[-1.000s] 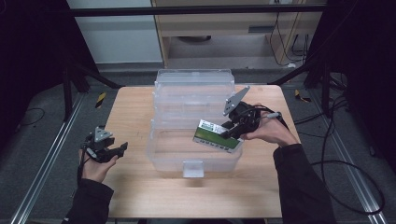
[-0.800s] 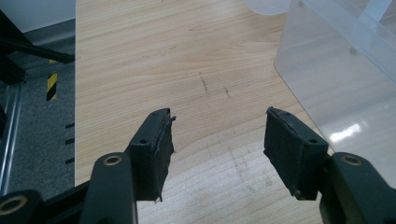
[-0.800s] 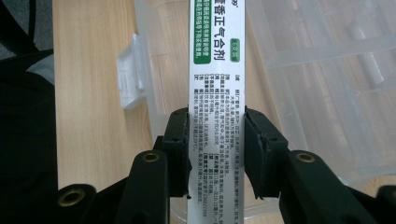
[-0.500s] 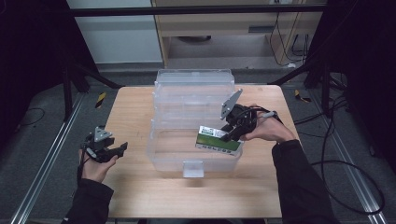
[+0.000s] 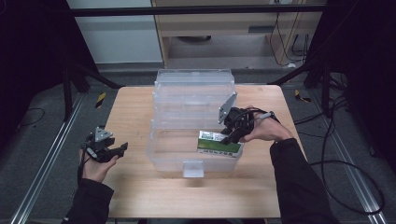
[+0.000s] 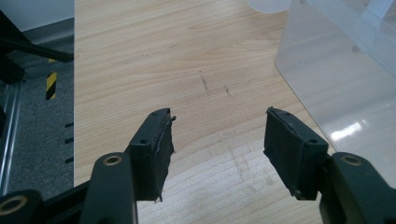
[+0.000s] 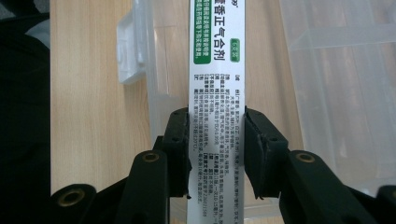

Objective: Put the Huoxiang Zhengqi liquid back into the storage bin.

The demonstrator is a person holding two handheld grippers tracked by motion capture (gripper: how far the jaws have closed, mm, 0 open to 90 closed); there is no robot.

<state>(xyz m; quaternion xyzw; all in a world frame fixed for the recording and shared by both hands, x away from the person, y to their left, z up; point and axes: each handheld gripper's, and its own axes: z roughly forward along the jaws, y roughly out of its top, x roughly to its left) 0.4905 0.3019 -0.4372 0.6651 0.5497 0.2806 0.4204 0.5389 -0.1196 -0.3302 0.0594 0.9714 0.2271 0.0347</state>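
A green and white medicine box (image 5: 218, 142) with printed text is clamped by my right gripper (image 5: 229, 135) over the near right part of a clear plastic storage bin (image 5: 173, 144). In the right gripper view both black pads press the narrow sides of the medicine box (image 7: 216, 93), and the right gripper (image 7: 216, 140) points down into the bin (image 7: 327, 79). My left gripper (image 5: 119, 148) rests at the table's left side, apart from the bin, open. In the left gripper view, the left gripper (image 6: 217, 140) has only bare wood between its pads.
The wooden table (image 5: 130, 107) carries the bin, whose lid (image 5: 194, 84) stands open behind it and whose front latch (image 5: 193, 169) faces me. A bin wall (image 6: 336, 79) lies to the right of the left gripper. Dark floor, metal rails and cables surround the table.
My right gripper has carried the medicine box down and toward me, lower into the bin's near right corner. The left hand has stayed where it was.
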